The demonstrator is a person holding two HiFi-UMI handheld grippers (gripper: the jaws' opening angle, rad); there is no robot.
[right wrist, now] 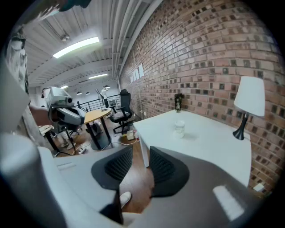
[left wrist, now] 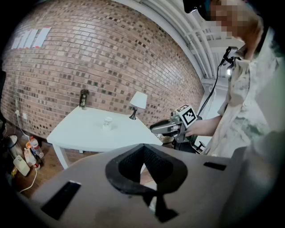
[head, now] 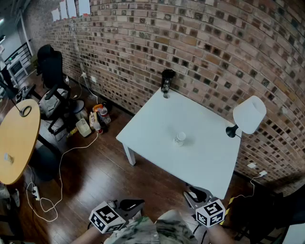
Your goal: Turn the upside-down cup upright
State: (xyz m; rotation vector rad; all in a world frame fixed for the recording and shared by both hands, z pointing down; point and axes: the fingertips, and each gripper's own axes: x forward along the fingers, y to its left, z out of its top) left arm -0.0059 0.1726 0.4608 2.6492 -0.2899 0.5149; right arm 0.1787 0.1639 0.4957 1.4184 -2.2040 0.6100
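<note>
1. On the white table (head: 152,125) you have one clear cup (head: 179,138). It stands alone near the middle, and it is too small to tell which way its mouth faces.
2. One lamp (head: 249,114) with a white shade stands at the table's right edge.
3. One dark bottle (head: 167,81) stands at the far corner by the brick wall (head: 214,43). Lamp and bottle are both well apart from the cup.
4. You hold two grippers low, short of the table's near edge and well apart from the cup.
5. Your left gripper (head: 136,204) has its jaws closed tip to tip, with nothing between them.
6. Your right gripper (head: 192,193) has its jaws drawn together too, and they are empty.
7. Each gripper carries one cube, left cube (head: 106,218) and right cube (head: 210,213), printed with black-and-white square markers.
8. Paper sheets (head: 71,8) hang on the wall, their print too small to read.
</note>
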